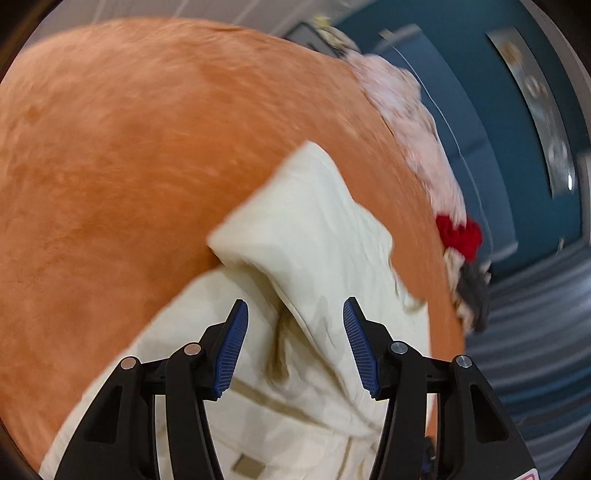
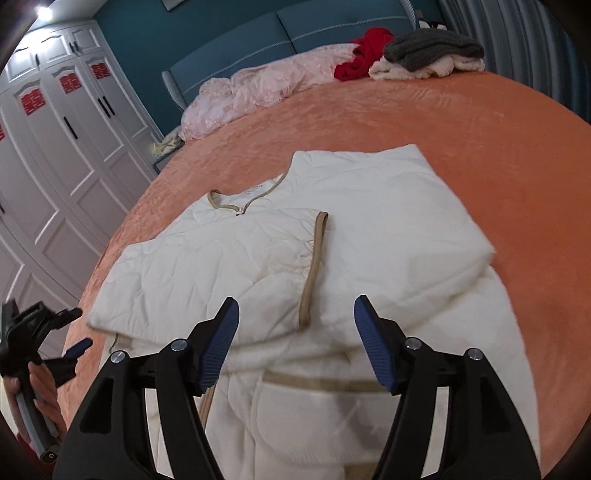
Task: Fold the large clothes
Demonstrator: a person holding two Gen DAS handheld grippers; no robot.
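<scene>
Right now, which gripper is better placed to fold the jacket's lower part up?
Probably the right gripper: open, directly above the white jacket. The left gripper hangs beside the bed's edge.

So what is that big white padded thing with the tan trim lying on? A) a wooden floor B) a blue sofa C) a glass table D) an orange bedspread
D: in the right wrist view the white garment lies spread on the orange bedspread, which surrounds it on every side, with a blue headboard behind the bed.
</scene>
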